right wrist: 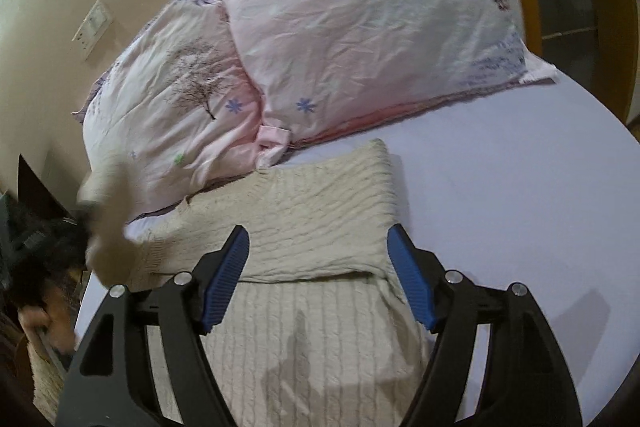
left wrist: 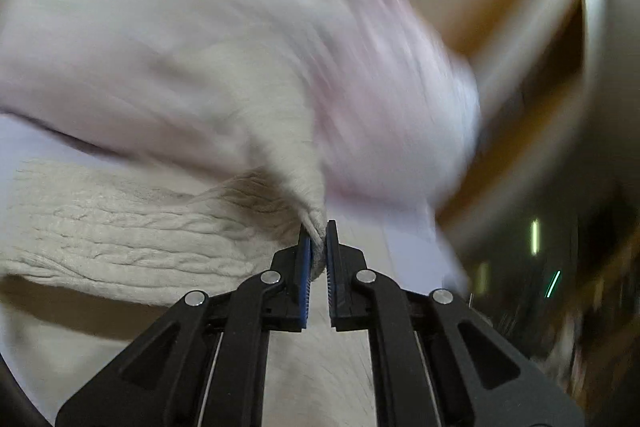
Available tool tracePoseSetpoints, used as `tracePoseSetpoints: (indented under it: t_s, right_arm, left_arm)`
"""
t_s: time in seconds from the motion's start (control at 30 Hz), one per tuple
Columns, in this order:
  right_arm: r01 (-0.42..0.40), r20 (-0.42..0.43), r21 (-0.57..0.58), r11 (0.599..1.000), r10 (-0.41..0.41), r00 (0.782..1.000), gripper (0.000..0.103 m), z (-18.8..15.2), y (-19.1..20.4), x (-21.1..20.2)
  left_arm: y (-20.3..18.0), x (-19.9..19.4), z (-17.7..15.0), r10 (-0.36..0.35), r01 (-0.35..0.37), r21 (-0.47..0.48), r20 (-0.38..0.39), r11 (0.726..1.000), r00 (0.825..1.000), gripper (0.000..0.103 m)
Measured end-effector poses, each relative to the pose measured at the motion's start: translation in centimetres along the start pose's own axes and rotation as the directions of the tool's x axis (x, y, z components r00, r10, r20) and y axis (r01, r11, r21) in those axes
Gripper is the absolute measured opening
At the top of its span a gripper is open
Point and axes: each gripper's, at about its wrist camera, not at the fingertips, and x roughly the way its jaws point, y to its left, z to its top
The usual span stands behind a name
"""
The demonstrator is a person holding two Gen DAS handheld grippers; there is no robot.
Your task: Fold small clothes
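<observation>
Knitted cream sweater (right wrist: 304, 227) lies spread on the pale lilac bed sheet (right wrist: 500, 187), with one part folded over the rest. In the right wrist view it sits right under and between the two fingers of the right tongs (right wrist: 318, 277), reaching from 12 o'clock down to 6 o'clock. The right tongs are spread wide and hold nothing; their blue pads (right wrist: 410, 277) hang above the knit, apart from it.

At 9 o'clock in that view, a blurred bit of the same cream knit is lifted up beside a dark, blurry shape. I cannot tell what that shape is.

In the left wrist view the left tongs (left wrist: 318, 247) are pinched tight on a bunched corner of the sweater (left wrist: 120, 235). The cloth squeezed between the blue pads (left wrist: 305, 267) fans out from them toward 9 o'clock and 11 o'clock. Much of this view is smeared.

Behind the sweater, at 12 o'clock in the right wrist view, rests a pink pillow with blue flower prints (right wrist: 380, 19). A second pink pillow with a tree print (right wrist: 172, 95) touches it at 10 o'clock.
</observation>
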Motion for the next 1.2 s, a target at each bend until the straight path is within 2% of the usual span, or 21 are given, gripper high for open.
tracePoseSetpoints:
  t_s: [0.03, 0.1, 0.17, 0.23, 0.3, 0.33, 0.43, 0.5, 0.57, 0.6, 0.63, 0.67, 0.7, 0.77, 0.83, 0.87, 0.9, 1.0, 1.07, 1.13, 1.2]
  right_arm:
    - [0.002, -0.009, 0.007, 1.000, -0.002, 1.000, 0.071, -0.2, -0.3, 0.0]
    - [-0.003, -0.042, 0.025, 1.000, 0.004, 0.999, 0.071, -0.5, -1.4, -0.6]
    - [0.003, -0.041, 0.010, 1.000, -0.003, 0.999, 0.072, -0.9, -2.5, -2.3]
    - [-0.005, -0.044, 0.000, 1.000, 0.005, 0.999, 0.078, -1.4, -3.3, -3.8]
    - [-0.059, -0.075, 0.009, 0.998, 0.059, 0.995, 0.078, -2.5, -4.4, -5.4]
    - [-0.110, -0.109, 0.026, 0.994, 0.112, 0.988, 0.078, -3.5, -5.1, -6.3]
    - [-0.215, -0.182, 0.067, 0.974, 0.224, 0.957, 0.078, -6.2, -6.2, -8.1]
    - [-0.277, -0.240, 0.080, 0.958, 0.288, 0.927, 0.078, -9.0, -6.8, -9.6]
    - [-0.293, -0.296, 0.084, 0.952, 0.305, 0.905, 0.078, -11.3, -7.1, -10.7]
    - [-0.285, -0.331, 0.093, 0.954, 0.299, 0.895, 0.077, -12.7, -7.4, -11.1]
    - [-0.278, -0.353, 0.110, 0.954, 0.299, 0.886, 0.075, -13.5, -7.7, -11.2]
    - [-0.286, -0.383, 0.158, 0.945, 0.326, 0.864, 0.074, -14.8, -8.3, -11.2]
    - [-0.293, -0.392, 0.193, 0.936, 0.348, 0.852, 0.073, -15.4, -8.7, -11.0]
    - [-0.315, -0.394, 0.300, 0.901, 0.417, 0.819, 0.073, -16.9, -9.9, -10.0]
    - [-0.340, -0.379, 0.389, 0.856, 0.485, 0.788, 0.069, -17.9, -10.8, -8.5]
    - [-0.358, -0.371, 0.439, 0.824, 0.529, 0.763, 0.067, -18.6, -11.2, -7.4]
    - [-0.364, -0.368, 0.457, 0.811, 0.545, 0.753, 0.062, -18.8, -11.2, -6.9]
    - [-0.429, -0.340, 0.487, 0.761, 0.618, 0.709, 0.057, -19.5, -10.4, -5.7]
    - [-0.469, -0.317, 0.496, 0.731, 0.655, 0.686, 0.045, -19.9, -9.7, -5.3]
    - [-0.495, -0.299, 0.503, 0.709, 0.680, 0.670, 0.019, -20.0, -9.6, -5.0]
    - [-0.509, -0.295, 0.504, 0.698, 0.693, 0.658, 0.010, -20.1, -9.6, -4.8]
  left_arm:
    - [-2.1, 3.4, -1.5, -0.005, 0.011, 0.055, -0.110, 0.998, 0.994, 0.006]
    - [-3.4, 5.9, -3.6, -0.008, 0.024, 0.070, -0.215, 0.997, 0.977, 0.006]
    - [-3.4, 4.3, -4.9, 0.006, 0.012, 0.090, -0.194, 0.996, 0.981, 0.006]
    - [-2.7, 0.3, -5.0, 0.045, -0.030, 0.126, -0.118, 0.992, 0.992, 0.006]
    - [-1.4, -4.4, -5.6, 0.052, -0.045, 0.106, -0.064, 0.993, 0.997, 0.006]
    - [-0.4, -7.0, -5.8, 0.054, -0.050, 0.089, -0.041, 0.995, 0.998, 0.006]
    - [2.1, -13.8, -8.3, 0.061, -0.061, 0.045, -0.003, 0.997, 0.998, 0.007]
    - [3.8, -17.6, -11.4, 0.076, -0.076, 0.000, 0.004, 0.997, 0.997, 0.016]
    - [6.1, -20.3, -14.6, 0.098, -0.097, -0.064, 0.013, 0.993, 0.995, 0.034]
    - [7.3, -22.0, -17.0, 0.101, -0.098, -0.116, 0.022, 0.988, 0.995, 0.036]
    - [8.5, -22.8, -18.3, 0.096, -0.091, -0.155, 0.028, 0.984, 0.995, 0.036]
    - [9.5, -23.5, -19.7, 0.086, -0.078, -0.197, 0.033, 0.977, 0.996, 0.037]
    - [10.3, -23.9, -21.1, 0.069, -0.059, -0.237, 0.032, 0.970, 0.997, 0.036]
    - [11.9, -23.4, -23.6, 0.036, -0.028, -0.298, 0.022, 0.954, 0.999, 0.036]
    - [12.5, -21.8, -25.2, -0.003, 0.005, -0.322, 0.007, 0.947, 1.000, 0.037]
    - [12.6, -20.7, -25.7, -0.025, 0.022, -0.330, -0.004, 0.944, 1.000, 0.037]
    - [12.5, -20.1, -26.1, -0.048, 0.044, -0.331, -0.005, 0.943, 0.999, 0.036]
    - [12.3, -18.3, -26.4, -0.128, 0.131, -0.339, 0.031, 0.932, 0.991, 0.037]
    - [12.1, -17.5, -26.6, -0.151, 0.155, -0.345, 0.039, 0.926, 0.988, 0.037]
    - [12.1, -16.6, -26.7, -0.160, 0.162, -0.358, 0.035, 0.919, 0.986, 0.036]
    - [12.1, -16.3, -27.0, -0.182, 0.185, -0.375, 0.045, 0.908, 0.982, 0.033]
